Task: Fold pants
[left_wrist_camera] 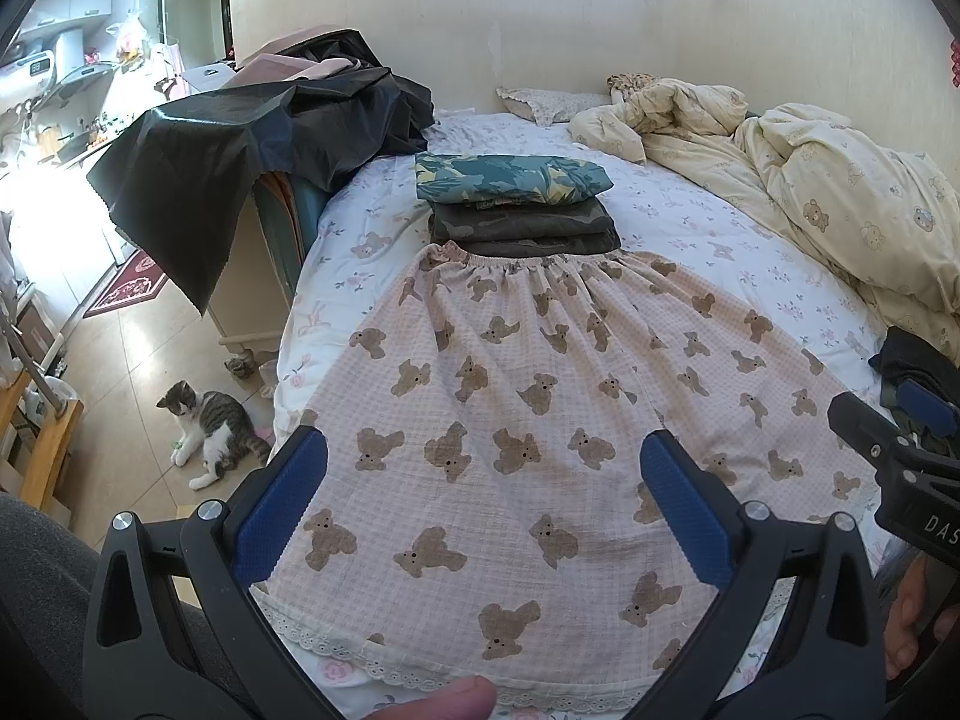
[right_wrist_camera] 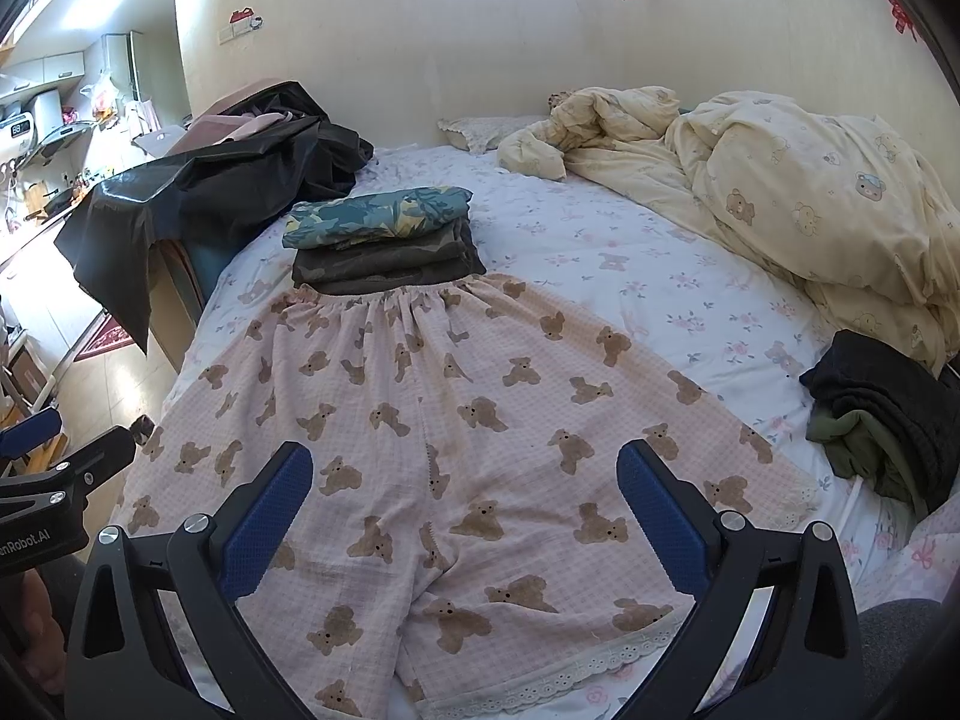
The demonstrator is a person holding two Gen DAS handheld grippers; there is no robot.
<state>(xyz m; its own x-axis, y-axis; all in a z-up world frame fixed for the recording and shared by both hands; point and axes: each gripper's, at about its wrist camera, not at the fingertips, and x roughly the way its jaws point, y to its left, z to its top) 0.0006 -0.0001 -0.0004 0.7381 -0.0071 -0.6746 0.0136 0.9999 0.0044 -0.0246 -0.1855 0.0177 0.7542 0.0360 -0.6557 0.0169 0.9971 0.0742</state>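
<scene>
Pink checked pants with brown teddy bears (left_wrist_camera: 540,396) lie spread flat on the bed, waistband far, lace hems near me; they also show in the right wrist view (right_wrist_camera: 456,420). My left gripper (left_wrist_camera: 483,468) is open and empty, hovering above the near left leg. My right gripper (right_wrist_camera: 465,480) is open and empty above the crotch and right leg; its tip shows at the right edge of the left wrist view (left_wrist_camera: 870,438). Neither touches the cloth.
A stack of folded clothes (left_wrist_camera: 516,204) sits just beyond the waistband. A dark unfolded pile (right_wrist_camera: 882,414) lies at the right. A rumpled yellow quilt (right_wrist_camera: 810,204) fills the far right. A black sheet (left_wrist_camera: 240,144) drapes furniture at the left. A cat (left_wrist_camera: 210,432) sits on the floor.
</scene>
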